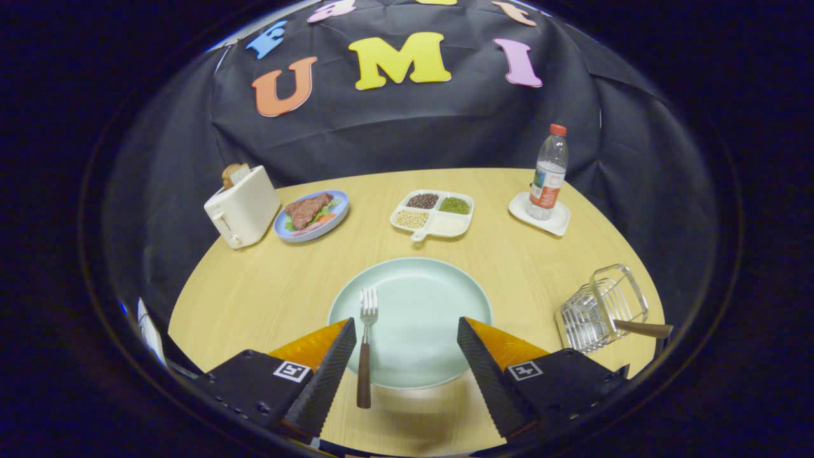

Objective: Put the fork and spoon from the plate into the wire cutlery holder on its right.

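One fork (365,340) — tines away, lengthwise between open claw (405,331) fingers.

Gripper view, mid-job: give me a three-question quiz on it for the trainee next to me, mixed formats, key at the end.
1. True or false: the fork lies with its tines on the pale green plate and its brown handle reaching past the rim toward the gripper.
2. Multiple choice: a brown handle sticks out of which item? A) the toaster B) the wire cutlery holder C) the divided dish
3. Fill in: the gripper's fingers are ____, with the fork just inside the left one.

Key: 1 true. 2 B; which utensil it belongs to cannot be told. 3 open.
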